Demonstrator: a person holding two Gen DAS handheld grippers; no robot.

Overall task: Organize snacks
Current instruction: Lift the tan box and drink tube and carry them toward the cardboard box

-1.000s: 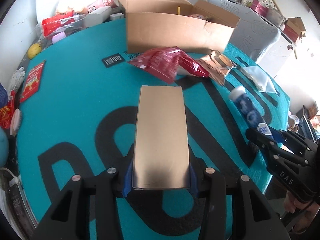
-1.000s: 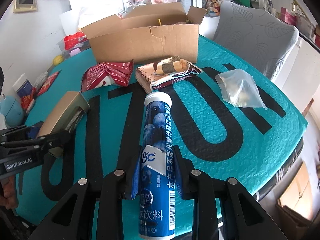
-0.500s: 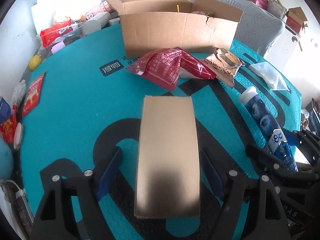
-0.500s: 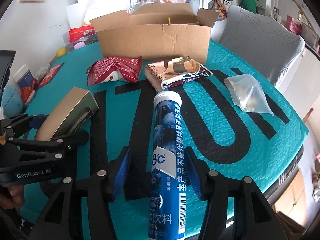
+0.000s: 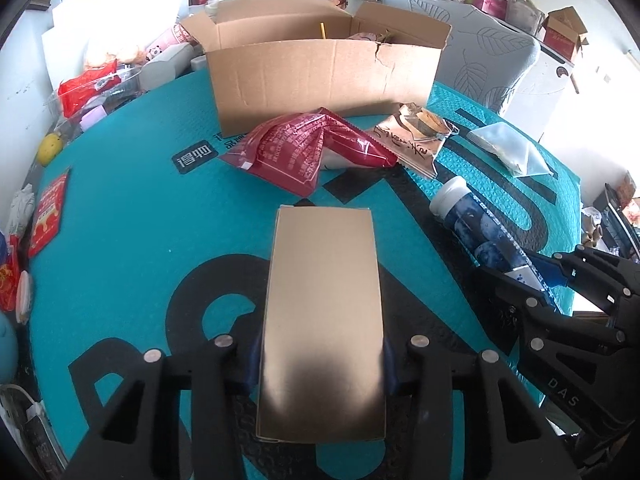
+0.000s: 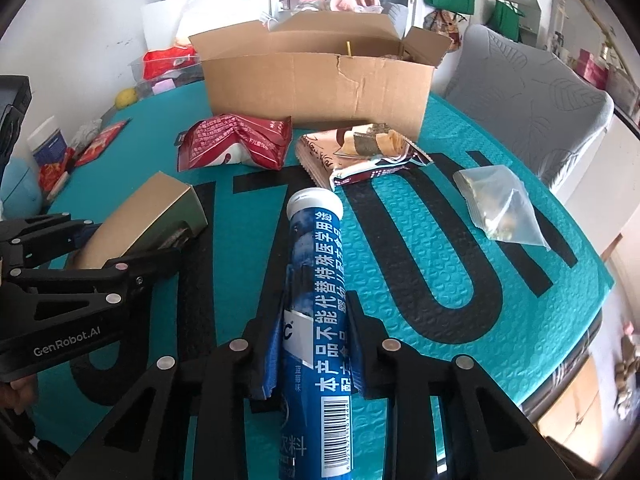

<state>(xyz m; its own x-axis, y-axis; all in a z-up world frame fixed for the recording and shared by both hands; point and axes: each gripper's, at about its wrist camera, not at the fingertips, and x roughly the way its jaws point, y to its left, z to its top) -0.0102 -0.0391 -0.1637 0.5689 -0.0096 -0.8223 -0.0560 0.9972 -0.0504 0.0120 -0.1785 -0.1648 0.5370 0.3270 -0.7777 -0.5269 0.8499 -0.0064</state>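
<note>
A long gold box (image 5: 324, 300) lies on the teal mat. My left gripper (image 5: 322, 360) has its blue pads pressed on the box's near end, and its jaws are closing. To the right, a blue drink-tablet tube (image 6: 316, 240) with a white cap points toward the open cardboard box (image 6: 316, 80). My right gripper (image 6: 316, 320) clamps the tube's lower half, its jaws closing too. In the right wrist view the left gripper (image 6: 132, 240) and gold box (image 6: 140, 216) sit at the left. In the left wrist view the right gripper (image 5: 528, 276) and tube (image 5: 476, 228) sit at the right.
In front of the cardboard box (image 5: 324, 76) lie a red snack bag (image 5: 304, 148), a brown snack wrapper (image 5: 416, 136) and a clear pouch (image 5: 508, 148). Clutter lines the mat's left edge, with a red packet (image 5: 48, 212). A grey chair (image 6: 532, 108) stands behind on the right.
Both grippers were shut on their items a second ago, spread wide half a second ago, and now squeeze the gold box and the tube again. Neither item moved from its spot.
</note>
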